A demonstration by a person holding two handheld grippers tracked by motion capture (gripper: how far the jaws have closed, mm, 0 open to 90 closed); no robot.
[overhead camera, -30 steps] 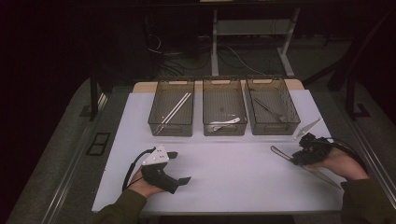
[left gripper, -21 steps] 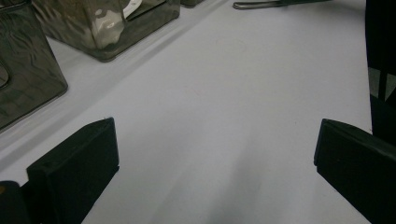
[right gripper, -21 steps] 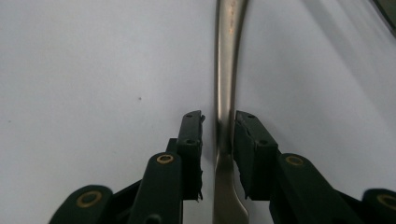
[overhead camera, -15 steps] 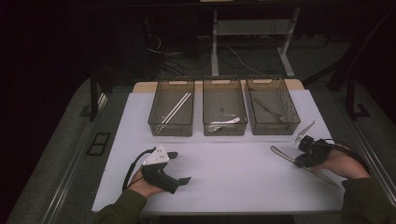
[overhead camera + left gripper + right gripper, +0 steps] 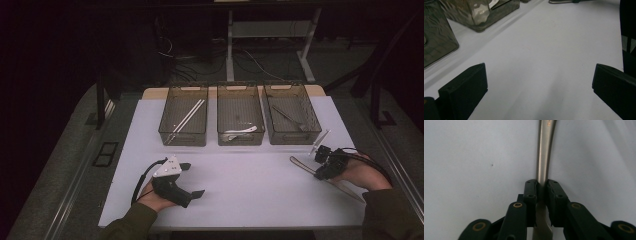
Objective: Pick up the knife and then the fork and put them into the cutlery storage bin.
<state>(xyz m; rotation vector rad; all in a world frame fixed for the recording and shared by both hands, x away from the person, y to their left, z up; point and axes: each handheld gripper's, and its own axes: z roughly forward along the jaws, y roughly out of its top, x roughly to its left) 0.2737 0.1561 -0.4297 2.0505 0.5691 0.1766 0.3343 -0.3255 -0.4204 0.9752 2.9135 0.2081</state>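
A long metal utensil (image 5: 300, 164) lies flat on the white table sheet at the right. My right gripper (image 5: 321, 165) points down over it. In the right gripper view the pads pinch the utensil's handle (image 5: 545, 150) from both sides, and my right gripper (image 5: 541, 186) has just been closing on it. At the lower left my left gripper (image 5: 192, 179) rests on the sheet. Its jaws stand wide open with bare sheet between them, as the left gripper view (image 5: 539, 82) shows.
Three smoky plastic bins stand in a row at the back: the left bin (image 5: 182, 136) holds chopsticks (image 5: 187, 118), the middle bin (image 5: 240, 141) a white spoon (image 5: 242, 131), the right bin (image 5: 292, 141) a metal utensil (image 5: 287, 116). A white utensil (image 5: 320, 140) lies beside the right bin.
The right gripper has edged slightly toward the utensil and its jaws have drawn in onto the handle. The left hand and gripper have stayed put.
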